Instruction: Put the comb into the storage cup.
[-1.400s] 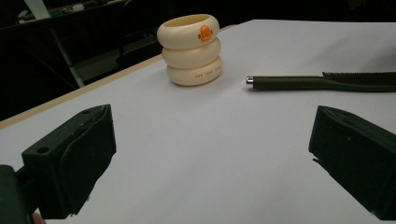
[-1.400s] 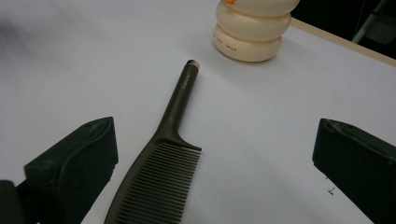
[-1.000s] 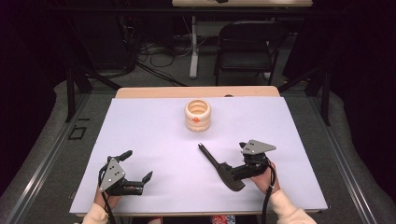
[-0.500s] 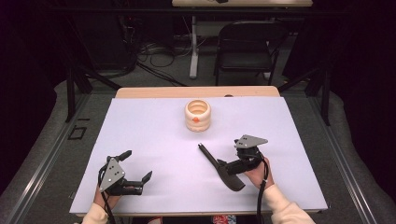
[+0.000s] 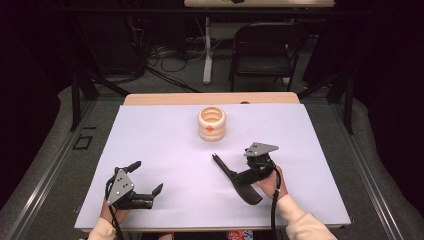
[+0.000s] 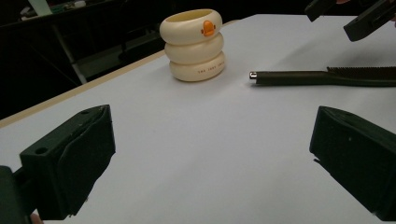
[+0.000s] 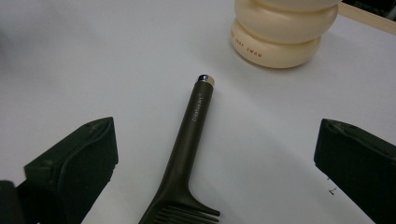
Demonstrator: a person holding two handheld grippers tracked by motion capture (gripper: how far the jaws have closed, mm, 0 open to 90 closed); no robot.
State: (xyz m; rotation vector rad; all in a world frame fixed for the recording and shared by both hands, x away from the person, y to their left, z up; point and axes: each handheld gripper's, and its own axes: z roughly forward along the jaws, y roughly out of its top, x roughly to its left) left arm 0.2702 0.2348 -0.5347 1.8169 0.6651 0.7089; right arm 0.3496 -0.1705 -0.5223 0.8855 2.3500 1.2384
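Hovering over the dark comb (image 7: 187,154), the right gripper (image 5: 250,172) is spread wide, jaws either side w/o touching. Left gripper (image 5: 145,182) also released, near worktop (image 5: 165,140) edge.

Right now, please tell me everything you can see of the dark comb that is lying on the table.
The comb is dark brown-black and looks like matte plastic. It has a long, round handle with small pale lettering and a shiny metal cap at its tip, which points toward the cream holder without touching it. The toothed head begins where the handle widens. It lies flat on the white table. The right gripper hovers over its head end with jaws open; nothing grips it.
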